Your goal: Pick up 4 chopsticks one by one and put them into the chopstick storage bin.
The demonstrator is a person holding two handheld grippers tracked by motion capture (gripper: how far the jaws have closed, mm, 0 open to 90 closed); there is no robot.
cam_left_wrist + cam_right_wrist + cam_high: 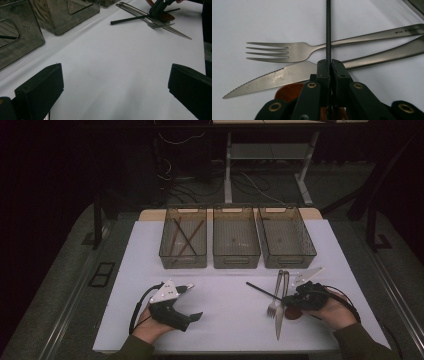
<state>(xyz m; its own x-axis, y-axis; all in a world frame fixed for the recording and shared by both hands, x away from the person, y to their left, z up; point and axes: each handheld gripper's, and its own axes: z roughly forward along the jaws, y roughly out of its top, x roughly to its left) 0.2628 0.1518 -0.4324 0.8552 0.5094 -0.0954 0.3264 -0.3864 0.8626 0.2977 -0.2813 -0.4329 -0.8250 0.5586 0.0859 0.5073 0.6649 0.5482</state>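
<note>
A: Clamping: right hand-held gripper (328, 65) is pinched on the black chopstick (328, 30), which crosses the fork (287, 51) beside the knife (277, 77).
B: Risk: the thin stick may pivot in that grip and drag the fork.
A: Left hand-held gripper (115, 85) gapes, idle. White counter (225, 320), three bins (236, 242), dim room.

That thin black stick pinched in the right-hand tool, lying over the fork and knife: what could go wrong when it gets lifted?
The right gripper is shut on the black chopstick near one end, so the long free end may droop or swivel in the grip. The stick lies across the fork and close to the knife, so lifting could drag or nudge them. A wooden spoon under the gripper might get bumped too.
</note>
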